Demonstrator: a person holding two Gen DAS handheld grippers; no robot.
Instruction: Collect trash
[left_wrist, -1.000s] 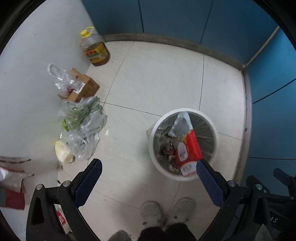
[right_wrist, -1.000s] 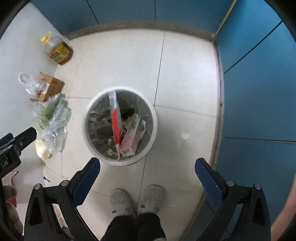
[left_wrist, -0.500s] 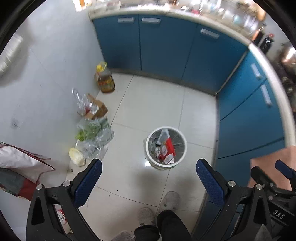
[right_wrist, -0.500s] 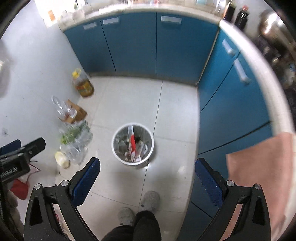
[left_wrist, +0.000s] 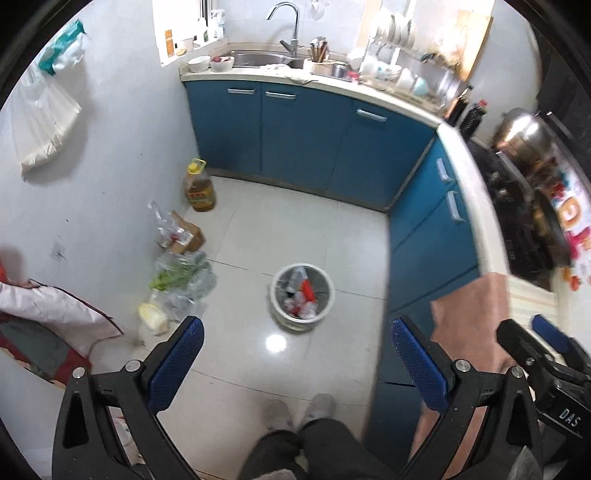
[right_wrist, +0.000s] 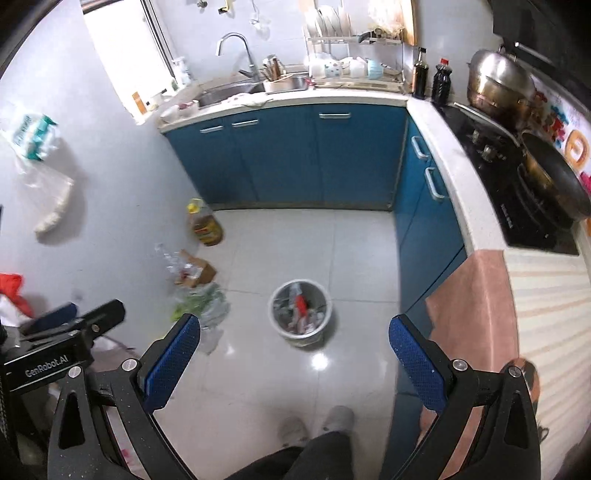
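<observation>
A white round trash bin stands on the tiled floor, filled with paper scraps and a red wrapper. My left gripper hangs high above it, open and empty, blue pads wide apart. In the right wrist view my right gripper is likewise open with nothing between its fingers, well above the bin. The right gripper's body shows at the lower right edge of the left wrist view, and the left gripper's body at the lower left of the right wrist view.
Against the left wall lie an oil bottle, a cardboard box and clear bags of vegetables. Blue cabinets run along the back and right. A pink cloth hangs over the counter. The person's feet stand below.
Both grippers have risen far up from the bin, which now looks small; the counter, sink and stove have come into view. Both stayed open and empty.
</observation>
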